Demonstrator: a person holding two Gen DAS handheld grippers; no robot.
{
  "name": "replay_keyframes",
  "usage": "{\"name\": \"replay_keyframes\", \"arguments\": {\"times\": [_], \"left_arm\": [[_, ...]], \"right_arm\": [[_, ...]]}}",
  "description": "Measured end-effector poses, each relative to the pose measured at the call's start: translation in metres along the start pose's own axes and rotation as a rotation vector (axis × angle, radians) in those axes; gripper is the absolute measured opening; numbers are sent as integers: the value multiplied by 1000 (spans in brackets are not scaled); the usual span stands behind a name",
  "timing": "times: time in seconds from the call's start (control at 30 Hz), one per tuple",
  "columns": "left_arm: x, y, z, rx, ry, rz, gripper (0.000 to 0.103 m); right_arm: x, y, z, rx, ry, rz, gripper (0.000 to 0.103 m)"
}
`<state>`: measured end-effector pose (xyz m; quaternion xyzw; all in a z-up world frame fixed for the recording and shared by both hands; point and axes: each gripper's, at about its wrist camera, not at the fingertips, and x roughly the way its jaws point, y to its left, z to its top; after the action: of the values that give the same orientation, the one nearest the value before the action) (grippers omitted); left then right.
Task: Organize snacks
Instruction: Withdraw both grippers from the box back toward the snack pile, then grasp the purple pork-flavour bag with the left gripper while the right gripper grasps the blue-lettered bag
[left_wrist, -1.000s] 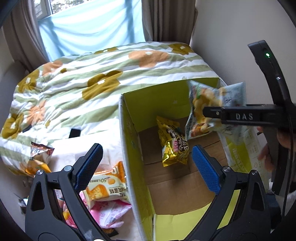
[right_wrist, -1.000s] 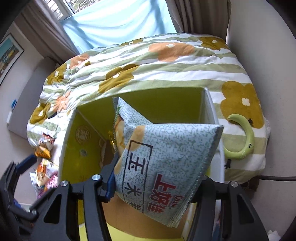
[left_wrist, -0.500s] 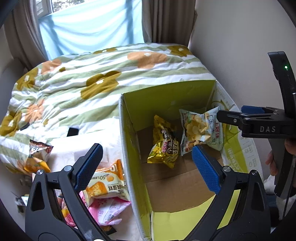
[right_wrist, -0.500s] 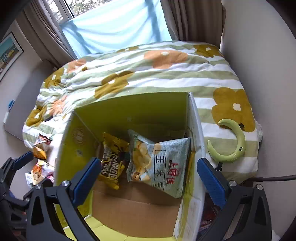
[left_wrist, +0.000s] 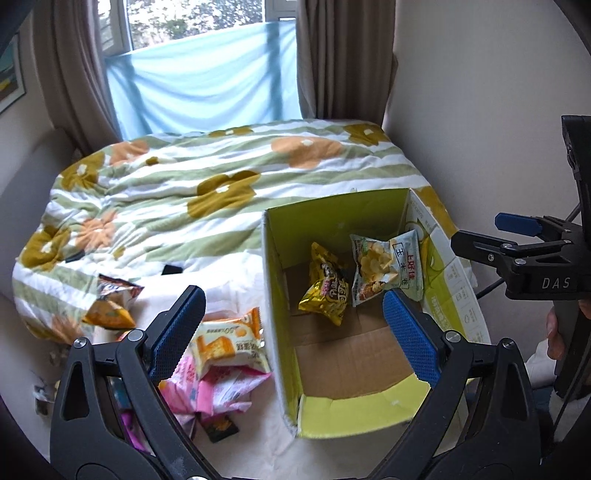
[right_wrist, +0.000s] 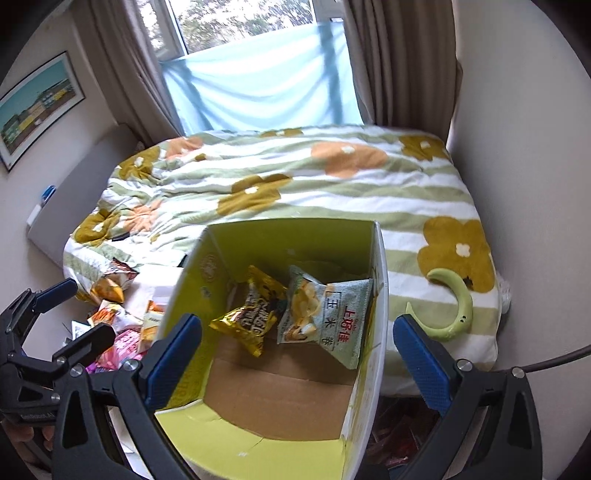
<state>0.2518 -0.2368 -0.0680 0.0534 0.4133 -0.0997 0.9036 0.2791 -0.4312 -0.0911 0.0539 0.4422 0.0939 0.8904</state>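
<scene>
The green chip bag (right_wrist: 328, 317) leans against the right wall of the yellow box (right_wrist: 380, 295), touching the gold bag (right_wrist: 251, 314) at the far end. The right gripper (right_wrist: 295, 354) has its jaws wide and holds nothing; the left gripper (left_wrist: 291, 325) is also wide and empty. The box floor near the front edge is bare. More snacks (left_wrist: 221, 350) lie on the bed (left_wrist: 221, 206) beside the box's left wall.

**Hidden and cut-off parts**

Below the left gripper (left_wrist: 291, 325), the pink packets (left_wrist: 207, 391) are partly covered by its arm. The hand (left_wrist: 556, 332) behind the right gripper (right_wrist: 297, 354) is mostly concealed. Small print on the green bag (right_wrist: 328, 317) cannot be read.
</scene>
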Motion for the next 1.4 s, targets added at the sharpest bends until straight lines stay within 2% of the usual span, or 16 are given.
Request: {"name": "replay_keyframes", "arguments": {"times": [0.23, 0.47, 0.73, 0.93, 1.13, 1.3, 1.4], "left_arm": [[-50, 38, -41, -31, -31, 40, 96], [-99, 111, -100, -47, -70, 73, 96], [-126, 199, -160, -34, -4, 57, 96], [-121, 248, -206, 9, 69, -5, 96], [-87, 274, -241, 42, 173, -68, 96], [-53, 277, -263, 109, 239, -51, 96], [-33, 269, -272, 185, 262, -2, 96]], "right_arm": [[-26, 47, -28, -58, -28, 31, 103], [-39, 111, -63, -34, -61, 100, 103], [-31, 205, -106, 19, -25, 121, 103], [-13, 257, -144, 90, 15, 118, 103], [17, 289, -178, 166, 80, 110, 103], [48, 300, -195, 195, 138, 103, 103], [67, 298, -201, 221, 157, 105, 103]]}}
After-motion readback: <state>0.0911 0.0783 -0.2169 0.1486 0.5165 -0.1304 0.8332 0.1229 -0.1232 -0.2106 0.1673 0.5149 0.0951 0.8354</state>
